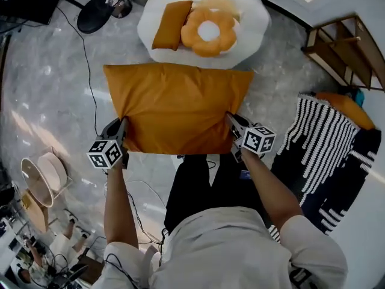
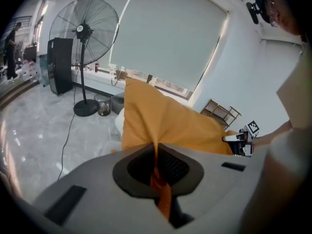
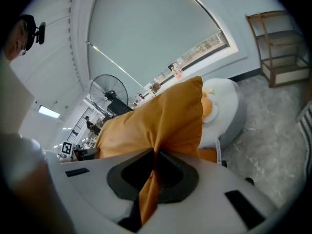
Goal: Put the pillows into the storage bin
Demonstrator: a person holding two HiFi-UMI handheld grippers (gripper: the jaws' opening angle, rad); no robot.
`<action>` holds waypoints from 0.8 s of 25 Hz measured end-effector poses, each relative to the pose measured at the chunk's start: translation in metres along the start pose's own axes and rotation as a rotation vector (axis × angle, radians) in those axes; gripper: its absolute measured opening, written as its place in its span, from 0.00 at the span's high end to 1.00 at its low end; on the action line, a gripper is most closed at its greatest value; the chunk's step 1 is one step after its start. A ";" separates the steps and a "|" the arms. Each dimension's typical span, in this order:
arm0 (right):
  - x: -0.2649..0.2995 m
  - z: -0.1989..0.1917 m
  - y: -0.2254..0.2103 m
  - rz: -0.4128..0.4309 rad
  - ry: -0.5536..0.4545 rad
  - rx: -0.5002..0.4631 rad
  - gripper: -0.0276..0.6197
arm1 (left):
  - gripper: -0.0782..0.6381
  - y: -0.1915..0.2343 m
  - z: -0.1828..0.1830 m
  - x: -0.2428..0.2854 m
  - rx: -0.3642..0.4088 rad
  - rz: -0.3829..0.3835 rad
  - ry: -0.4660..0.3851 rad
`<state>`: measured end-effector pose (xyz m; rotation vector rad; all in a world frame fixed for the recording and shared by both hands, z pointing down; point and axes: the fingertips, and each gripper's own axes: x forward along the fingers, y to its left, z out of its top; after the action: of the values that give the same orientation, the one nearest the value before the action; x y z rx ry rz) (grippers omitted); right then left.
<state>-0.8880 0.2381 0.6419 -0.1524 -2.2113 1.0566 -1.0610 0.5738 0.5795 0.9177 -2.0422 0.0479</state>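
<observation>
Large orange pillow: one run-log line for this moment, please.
held: large orange pillow | left tongs: shut on its corner | right tongs: shut on other corner | white bin: ahead, pillow not in

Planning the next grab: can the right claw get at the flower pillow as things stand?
Probably not. The right claw is shut on a corner of the big pillow, shared with the left claw, and that pillow hangs between it and the flower pillow. It would have to let go first.
</observation>
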 end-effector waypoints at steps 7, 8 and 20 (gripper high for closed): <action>0.045 -0.070 -0.041 -0.094 0.059 0.075 0.90 | 0.87 0.056 -0.068 0.072 -0.033 -0.036 0.139; 0.053 -0.075 -0.048 -0.102 0.069 0.078 0.90 | 0.87 0.064 -0.075 0.083 -0.038 -0.036 0.153; 0.136 -0.134 -0.136 -0.220 0.179 0.128 0.86 | 0.79 0.134 -0.163 0.173 -0.135 0.063 0.295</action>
<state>-0.8863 0.2846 0.8717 0.0505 -1.9442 1.0173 -1.0903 0.6275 0.8456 0.7163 -1.7767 0.0748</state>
